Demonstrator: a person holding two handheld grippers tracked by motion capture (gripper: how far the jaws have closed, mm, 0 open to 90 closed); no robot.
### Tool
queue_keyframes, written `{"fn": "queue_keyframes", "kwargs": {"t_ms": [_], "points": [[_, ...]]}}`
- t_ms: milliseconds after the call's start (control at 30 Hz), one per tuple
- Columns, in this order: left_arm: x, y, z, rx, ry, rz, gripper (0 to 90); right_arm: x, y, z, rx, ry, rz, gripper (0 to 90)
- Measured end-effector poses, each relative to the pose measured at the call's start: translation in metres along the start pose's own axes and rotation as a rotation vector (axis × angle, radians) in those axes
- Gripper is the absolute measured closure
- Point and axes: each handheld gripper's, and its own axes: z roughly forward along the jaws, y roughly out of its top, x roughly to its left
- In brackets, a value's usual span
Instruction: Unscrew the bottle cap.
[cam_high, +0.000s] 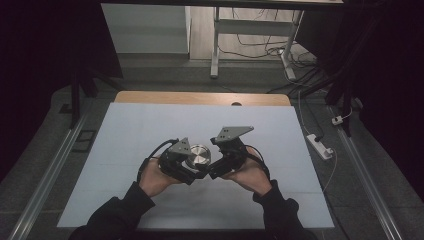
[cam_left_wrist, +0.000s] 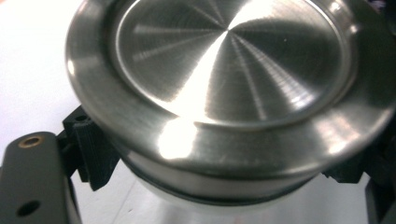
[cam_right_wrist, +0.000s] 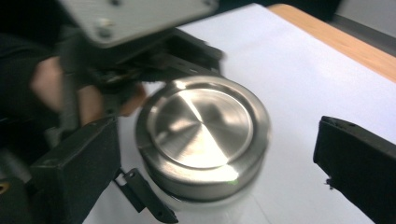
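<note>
Nearest to us, the person's two hands entered from the near edge of the white table cover (cam_high: 150, 200), each carrying a gripper. The left gripper (cam_high: 192, 172) was clamped on the glass body of a jar just below its lid; in the left gripper view its ribbed black pads (cam_left_wrist: 95, 154) pressed against the glass under the metal rim. The right gripper (cam_high: 212, 167) stood wide open, with its jaws well apart on either side of the jar and touching nothing. The steel-lidded jar (cam_high: 199, 154) stood near the middle of the table, between the two grippers. Its brushed steel lid (cam_right_wrist: 201, 128) was still seated flat on the jar.

We judged the work to be at an early stage: the jar was secured by one gripper, while the lid had not yet been grasped or lifted. Closing the right gripper on the lid and removing it remained. Beyond the cover lay the far wooden table edge (cam_high: 200, 97).
</note>
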Motion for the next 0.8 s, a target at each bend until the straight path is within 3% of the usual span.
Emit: {"fn": "queue_keyframes", "kwargs": {"t_ms": [200, 233, 300, 433, 500, 600, 633, 667, 700, 800], "points": [[-0.003, 0.002, 0.002, 0.012, 0.021, 0.005, 14.9, 0.007, -0.003, 0.013, -0.006, -0.060, 0.014, 6.6], [-0.003, 0.002, 0.002, 0.012, 0.021, 0.005, 14.9, 0.007, -0.003, 0.013, -0.006, -0.060, 0.014, 6.6], [-0.004, 0.002, 0.003, 0.012, 0.018, 0.010, 14.9, 0.009, -0.003, 0.015, -0.010, -0.036, 0.015, 18.4], [-0.005, 0.003, 0.002, 0.015, -0.024, 0.023, 15.0, 0.011, -0.001, 0.012, 0.010, -0.012, -0.009, 19.6], [-0.005, 0.004, 0.000, 0.009, -0.095, 0.053, 14.9, 0.009, -0.001, 0.008, 0.014, 0.039, -0.033, 19.7], [-0.007, 0.005, -0.001, 0.007, -0.132, 0.085, 14.9, 0.007, 0.000, 0.002, 0.023, 0.126, -0.085, 19.7], [-0.008, 0.006, -0.003, 0.004, -0.182, 0.117, 15.0, 0.005, -0.001, 0.000, 0.022, 0.163, -0.104, 19.7], [-0.008, 0.006, -0.003, 0.004, -0.182, 0.117, 14.9, 0.003, -0.001, -0.002, 0.014, 0.206, -0.130, 19.7], [-0.012, 0.007, -0.004, -0.003, -0.231, 0.163, 14.9, 0.001, -0.003, -0.004, 0.001, 0.262, -0.159, 19.7], [-0.016, 0.008, -0.003, -0.005, -0.266, 0.183, 14.9, -0.004, -0.008, -0.008, -0.034, 0.366, -0.207, 19.6]]}}
